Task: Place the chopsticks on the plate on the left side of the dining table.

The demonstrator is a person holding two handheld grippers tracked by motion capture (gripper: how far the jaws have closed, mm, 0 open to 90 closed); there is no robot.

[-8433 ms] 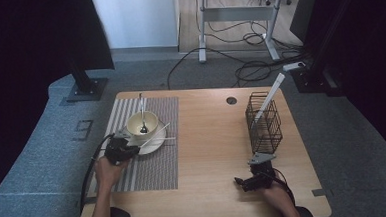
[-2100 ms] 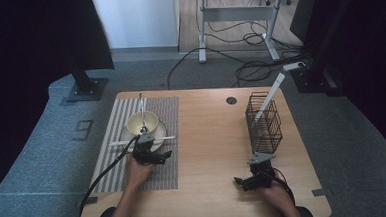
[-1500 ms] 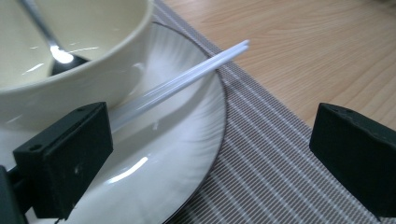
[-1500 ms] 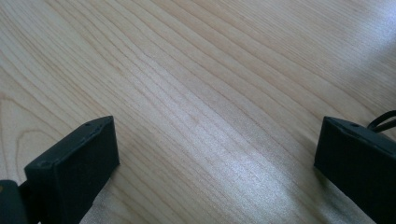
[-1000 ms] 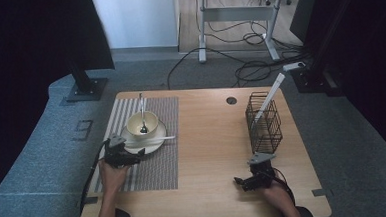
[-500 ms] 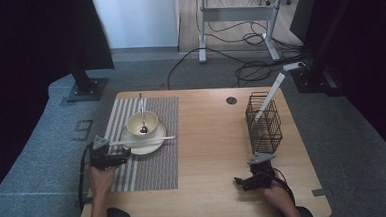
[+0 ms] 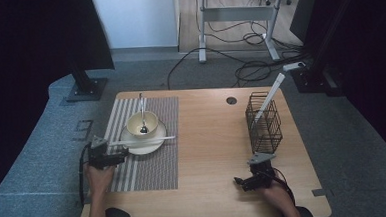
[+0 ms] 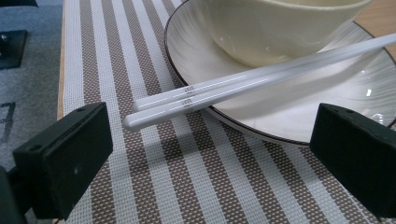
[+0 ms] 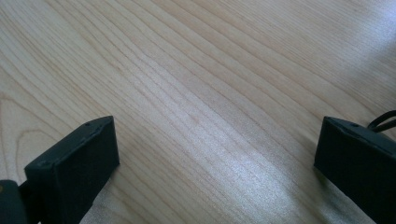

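Gaping wide, the left tongs (image 8: 205, 154) have nothing between their jaws; they sit low over the striped placemat (image 8: 154, 182) at the left edge of the desk (image 7: 213, 152), facing the near ends of the white chopsticks (image 8: 224, 91). The chopsticks lie side by side across the rim of the white plate (image 8: 261, 116), their near tips jutting out past the rim above the placemat, just ahead of the jaws and not touching them. From above, the left tongs (image 7: 106, 155) sit just left of the plate (image 7: 144, 145), and the chopsticks (image 7: 142, 140) run left to right across its front. A cream bowl (image 7: 142, 123) stands on the plate with a spoon (image 7: 142, 113) resting in it, handle pointing away from the person. The right tongs (image 9: 210, 158) are also spread wide and empty, lying over bare wood; in the high view they (image 7: 249, 178) rest near the front right of the desk, well apart from the plate. Behind them stands a black wire basket (image 7: 263, 122) with a white stick (image 7: 268, 97) leaning out of it.
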